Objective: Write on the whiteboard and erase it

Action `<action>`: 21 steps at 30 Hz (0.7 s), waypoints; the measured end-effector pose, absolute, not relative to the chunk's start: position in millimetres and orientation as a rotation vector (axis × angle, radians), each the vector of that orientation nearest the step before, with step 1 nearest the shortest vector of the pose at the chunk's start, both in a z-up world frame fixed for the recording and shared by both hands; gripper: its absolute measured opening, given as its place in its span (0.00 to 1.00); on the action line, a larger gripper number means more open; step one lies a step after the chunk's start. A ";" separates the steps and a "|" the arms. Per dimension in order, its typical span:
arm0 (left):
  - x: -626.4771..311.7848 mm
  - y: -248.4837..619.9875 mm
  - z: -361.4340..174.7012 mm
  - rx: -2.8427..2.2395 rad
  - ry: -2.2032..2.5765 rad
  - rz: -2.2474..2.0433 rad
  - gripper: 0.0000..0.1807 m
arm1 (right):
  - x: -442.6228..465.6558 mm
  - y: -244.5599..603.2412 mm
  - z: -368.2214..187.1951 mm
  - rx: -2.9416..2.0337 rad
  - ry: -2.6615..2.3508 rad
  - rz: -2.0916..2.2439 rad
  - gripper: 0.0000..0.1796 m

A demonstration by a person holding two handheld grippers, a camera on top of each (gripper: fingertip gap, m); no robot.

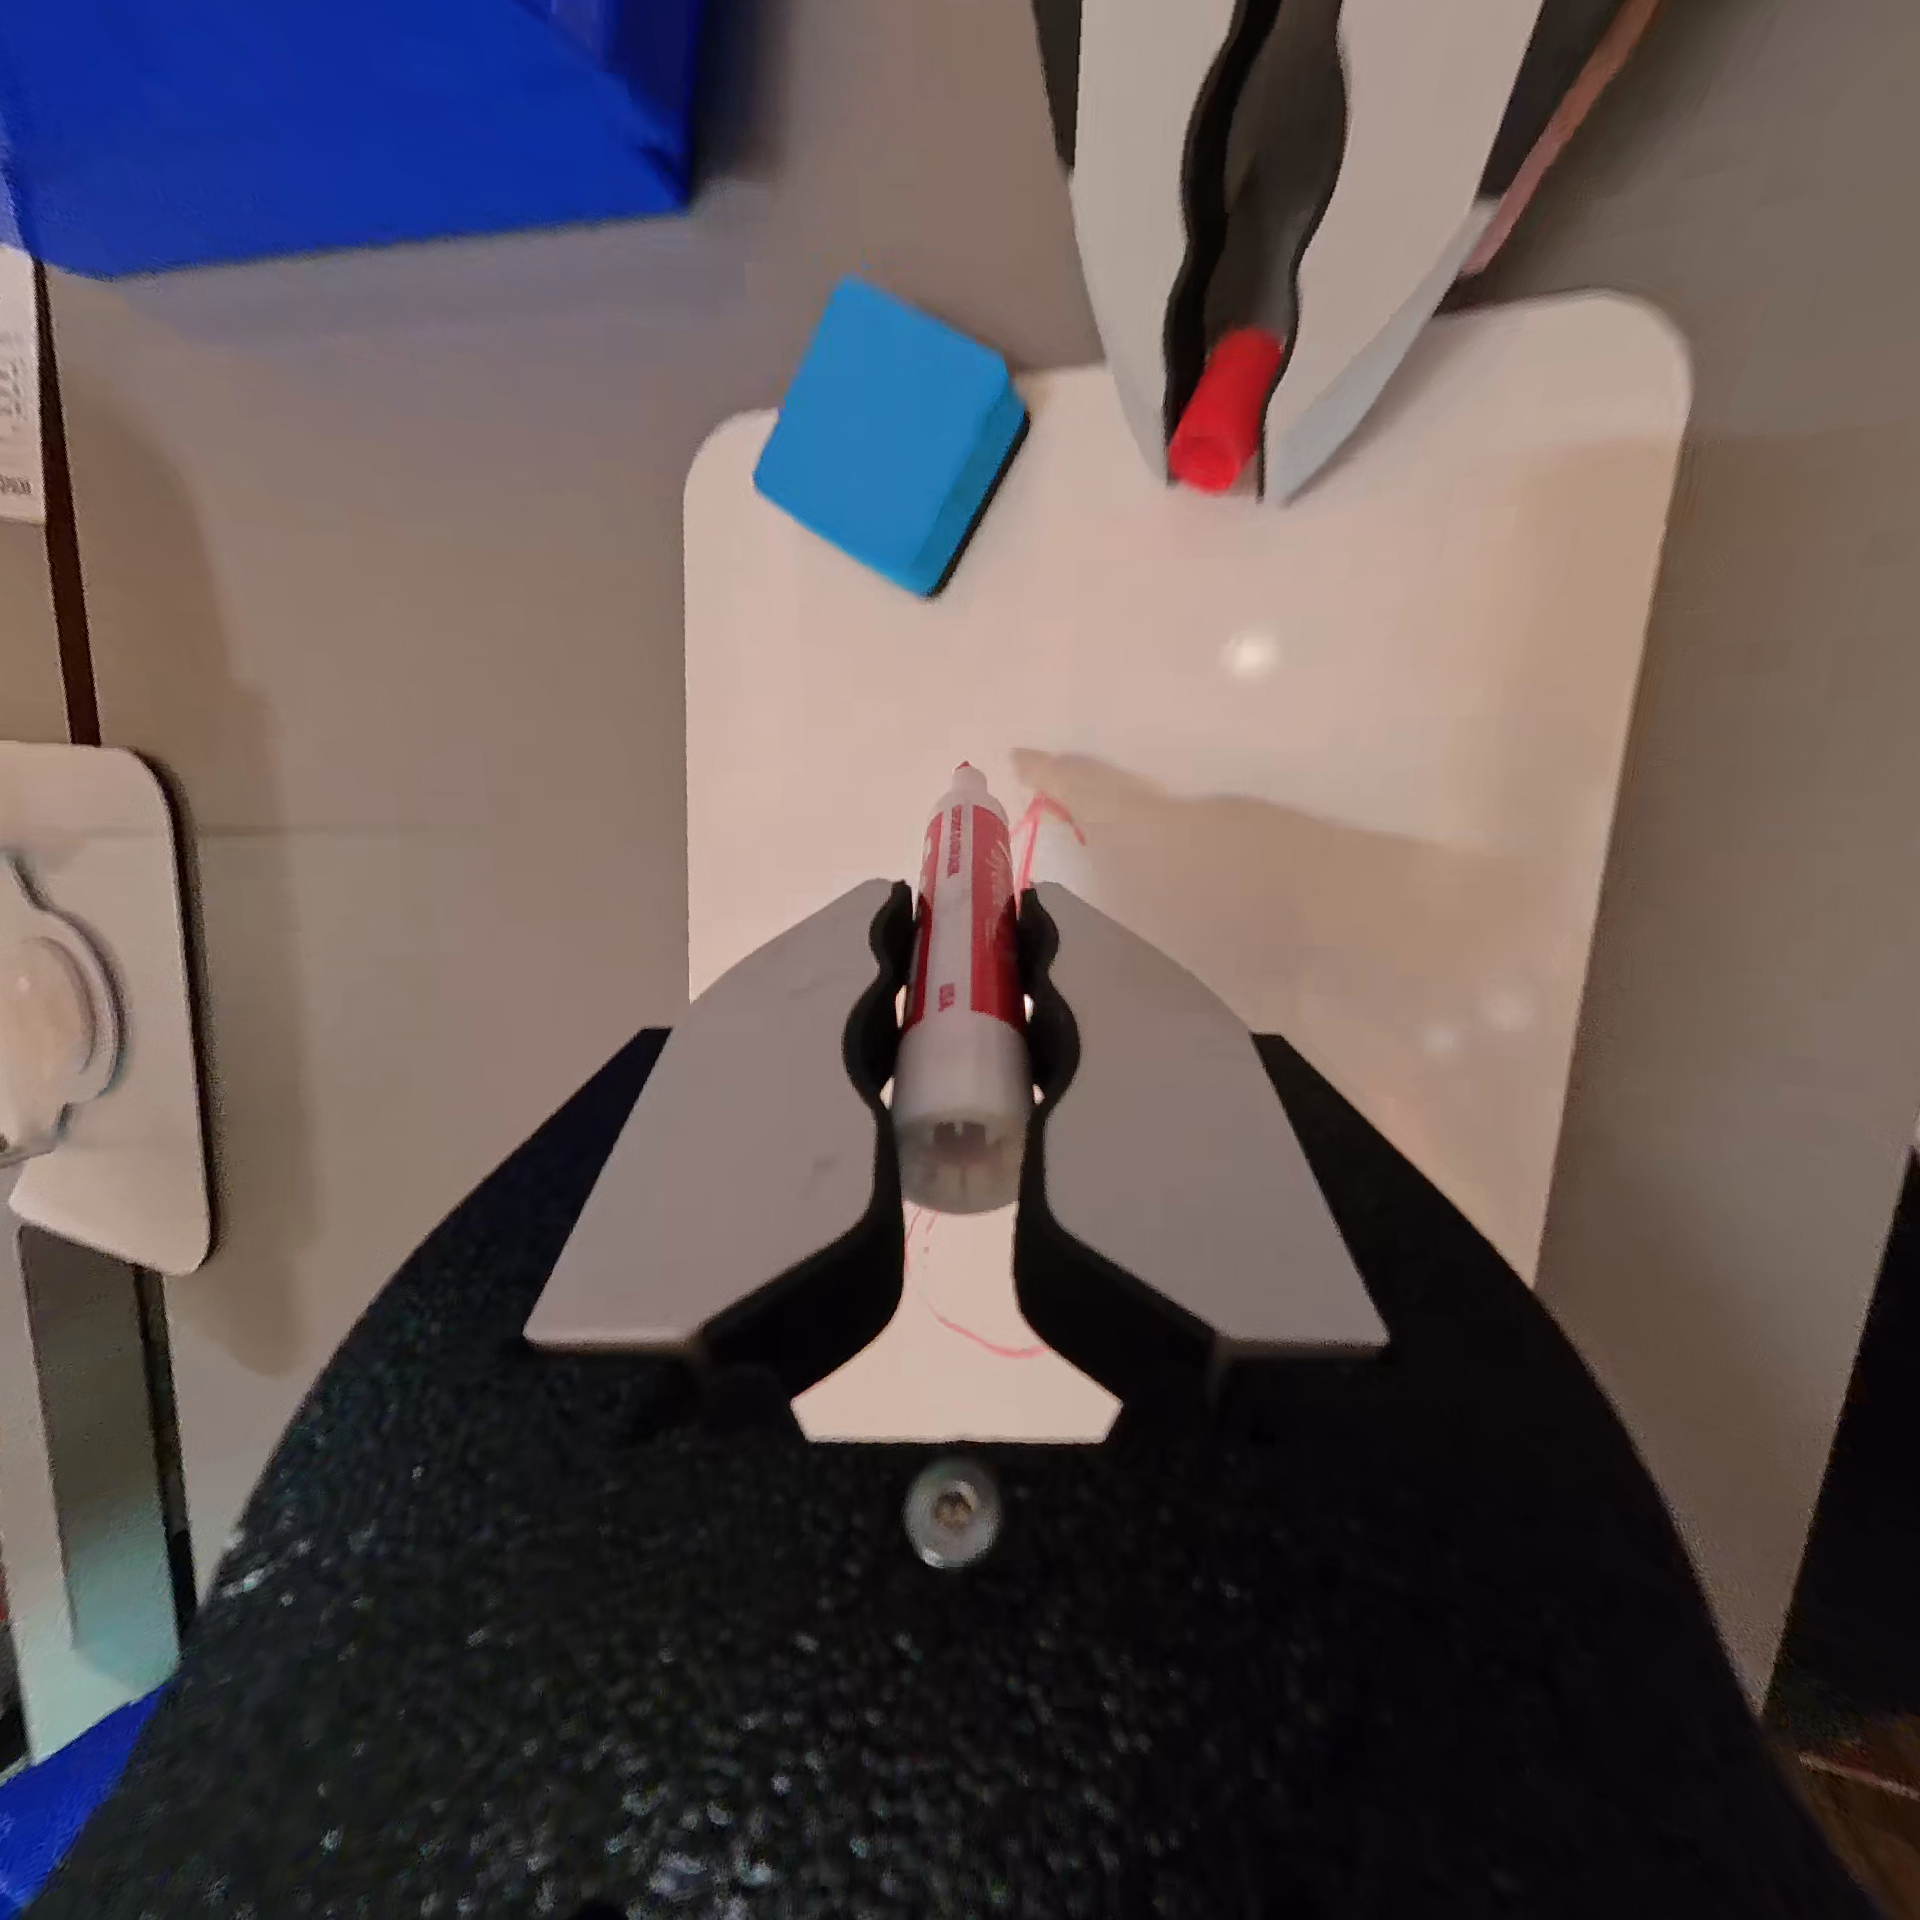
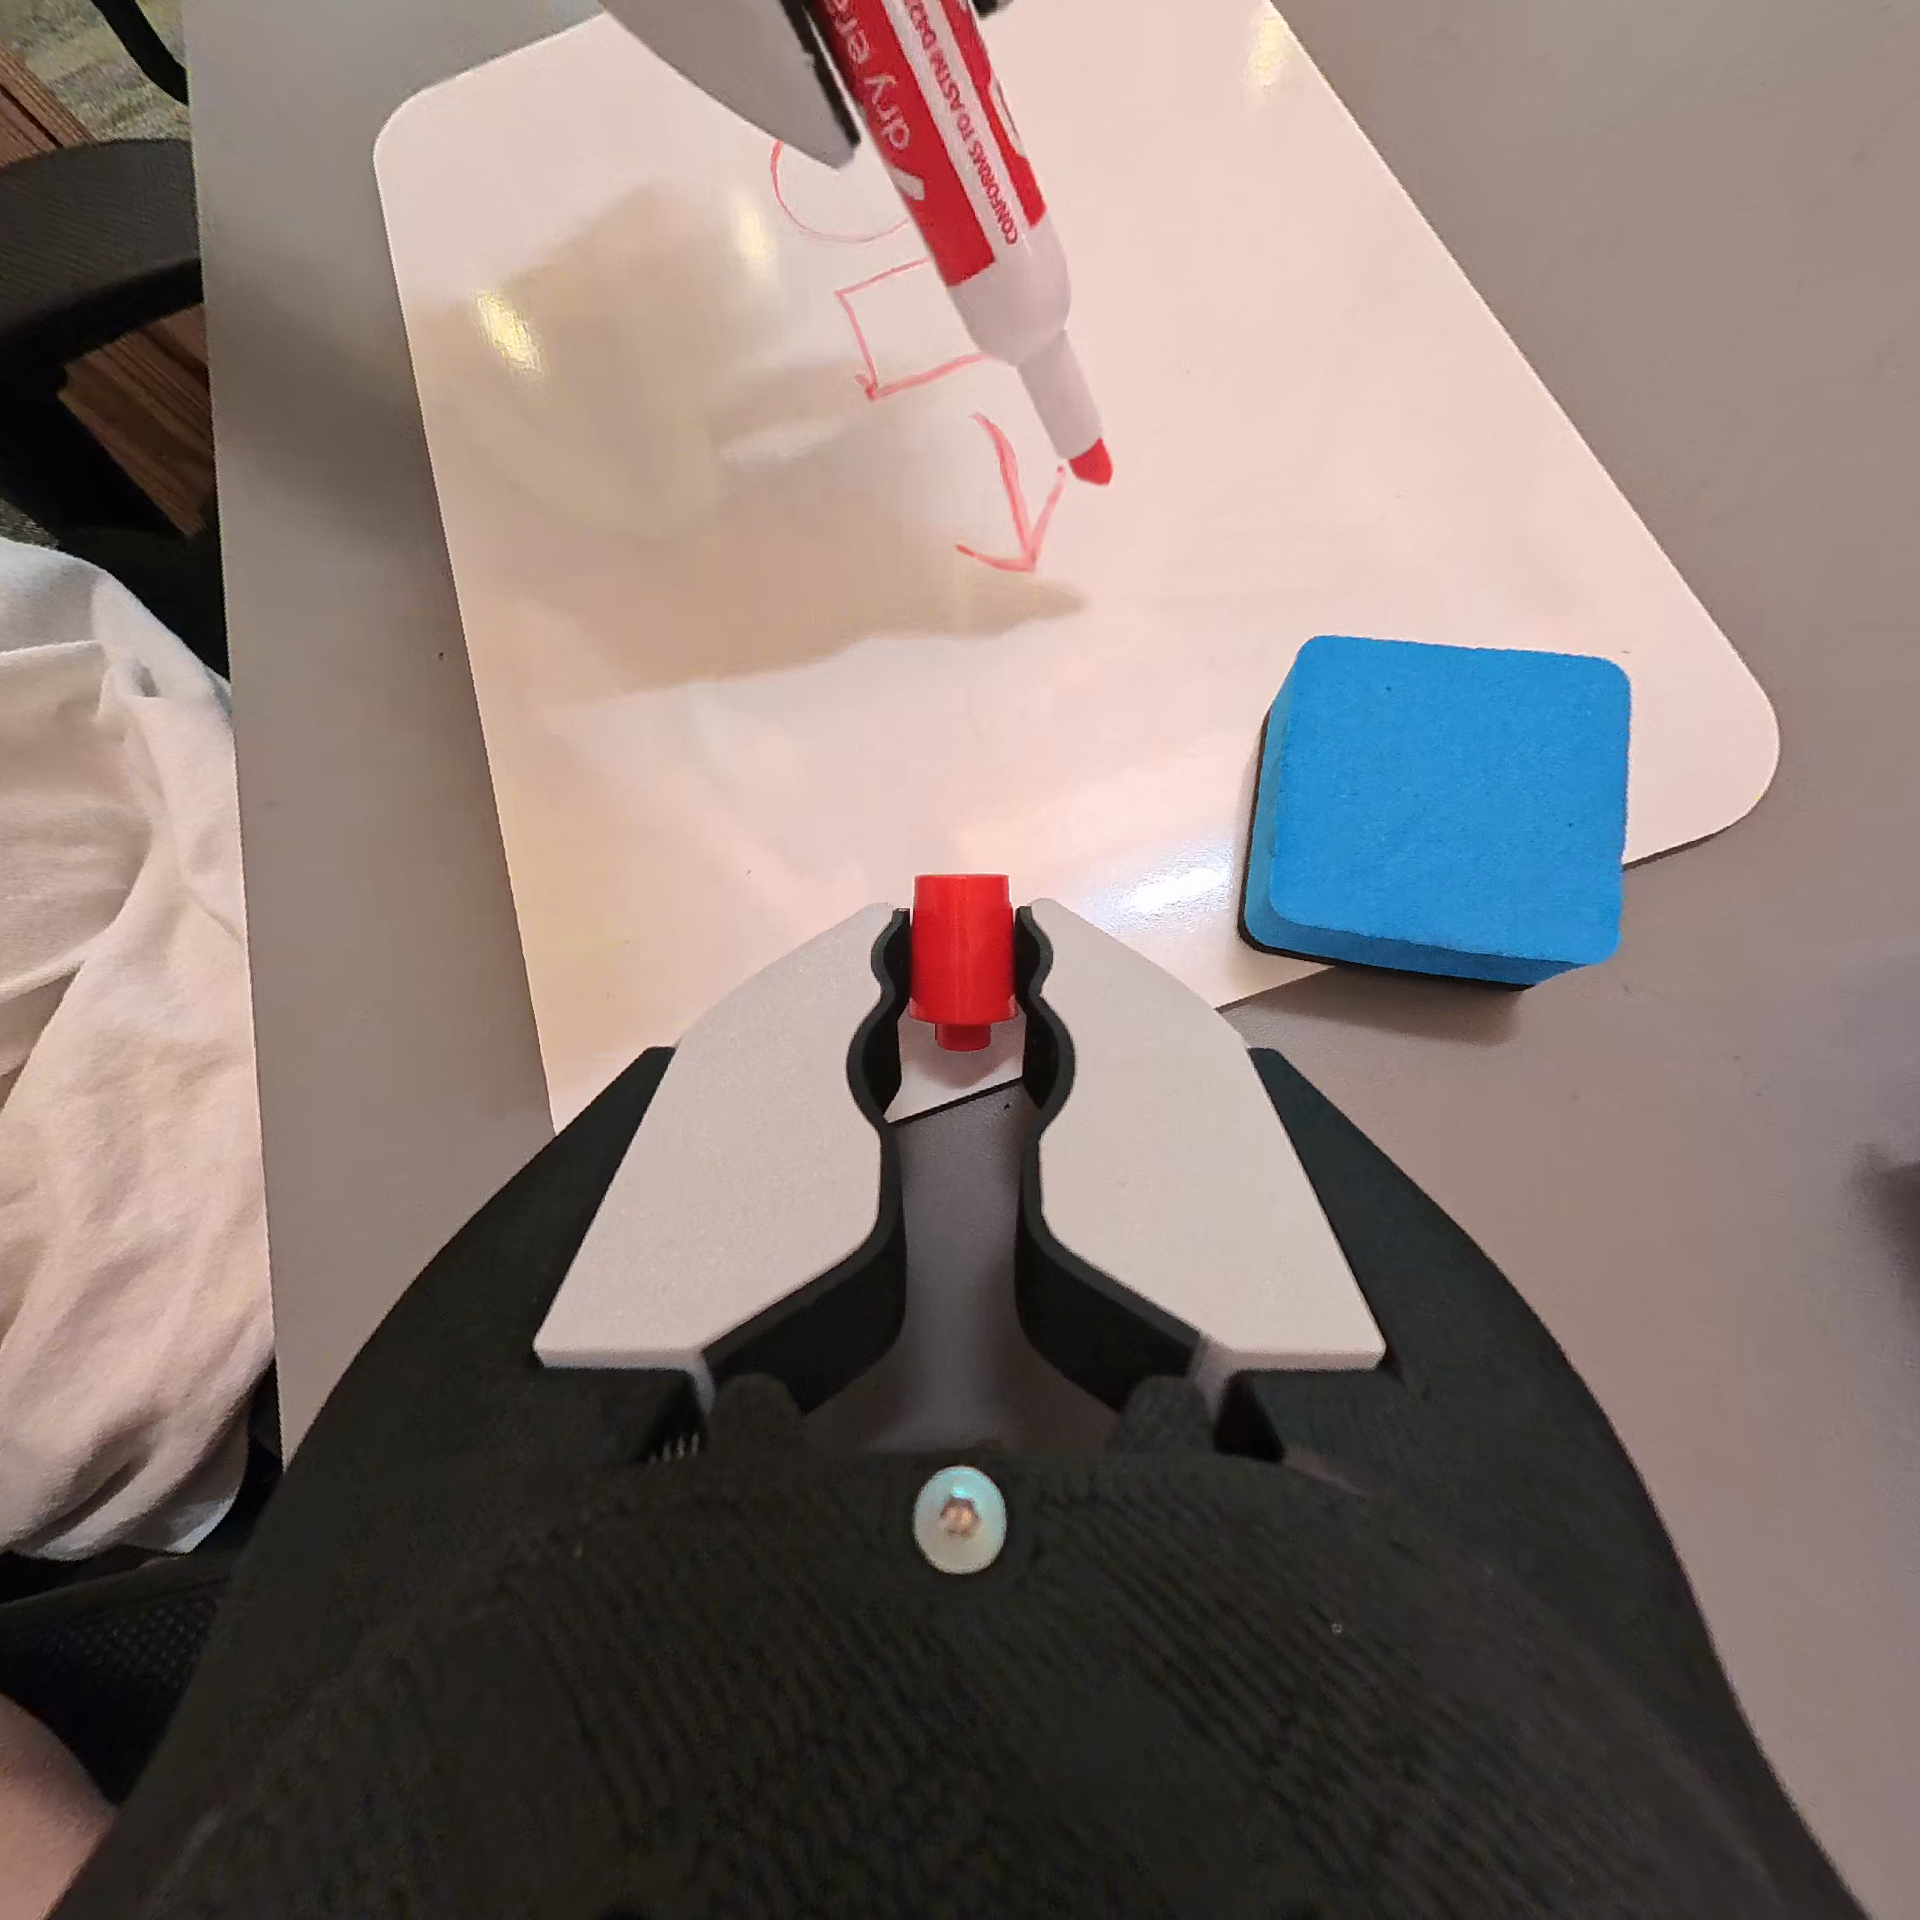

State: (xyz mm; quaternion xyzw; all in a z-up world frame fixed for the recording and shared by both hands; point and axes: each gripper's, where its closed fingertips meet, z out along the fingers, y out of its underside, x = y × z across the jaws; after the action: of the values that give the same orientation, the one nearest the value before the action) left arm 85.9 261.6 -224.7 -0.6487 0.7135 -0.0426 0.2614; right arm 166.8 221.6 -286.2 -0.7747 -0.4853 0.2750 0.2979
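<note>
A white whiteboard (image 1: 1299, 727) (image 2: 727, 675) lies flat on the grey table. My left gripper (image 1: 964, 894) is shut on a red-and-white marker (image 1: 964, 935) (image 2: 966, 208), uncapped, its red tip (image 2: 1091, 465) just above the board beside several red drawn marks (image 2: 1023, 509). My right gripper (image 2: 961, 914) (image 1: 1221, 457) is shut on the red marker cap (image 2: 961, 951) (image 1: 1221, 416) and hovers over the board's edge. A blue foam eraser (image 1: 883, 436) (image 2: 1444, 810) rests on a corner of the board, partly overhanging onto the table.
A grey table (image 2: 1558, 1247) carries the board. A blue box (image 1: 343, 114) stands beyond the board. A white packaged item (image 1: 94, 997) lies to the left. White cloth (image 2: 114, 987) and a dark chair (image 2: 94, 312) sit off the table's edge. My hands' fingertips stand some 12 cm from each other.
</note>
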 end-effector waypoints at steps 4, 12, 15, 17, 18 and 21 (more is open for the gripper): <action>94.8 258.1 -229.9 -1.730 1.977 -0.070 0.11 | 166.9 221.2 -286.2 -2.055 -1.294 0.729 0.11; 105.3 256.5 -236.6 -1.728 1.992 -0.086 0.11 | 167.1 219.8 -286.0 -2.049 -1.305 0.736 0.11; 104.7 259.4 -236.0 -1.735 1.986 -0.076 0.11 | 167.8 219.1 -286.0 -2.050 -1.307 0.738 0.11; 103.1 261.4 -237.6 -1.742 1.988 -0.061 0.11 | 168.4 218.9 -286.0 -2.052 -1.306 0.740 0.11; 102.3 262.5 -238.6 -1.743 1.990 -0.049 0.11 | 168.5 218.8 -286.0 -2.052 -1.305 0.740 0.11; 104.7 262.1 -240.0 -1.737 1.992 -0.053 0.11 | 168.4 218.9 -286.0 -2.052 -1.306 0.742 0.11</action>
State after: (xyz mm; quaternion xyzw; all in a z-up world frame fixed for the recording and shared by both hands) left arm 104.7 262.1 -240.0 -0.6369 0.7302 -0.0194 0.2465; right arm 168.4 218.9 -286.0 -0.7711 -0.4906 0.2788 0.2950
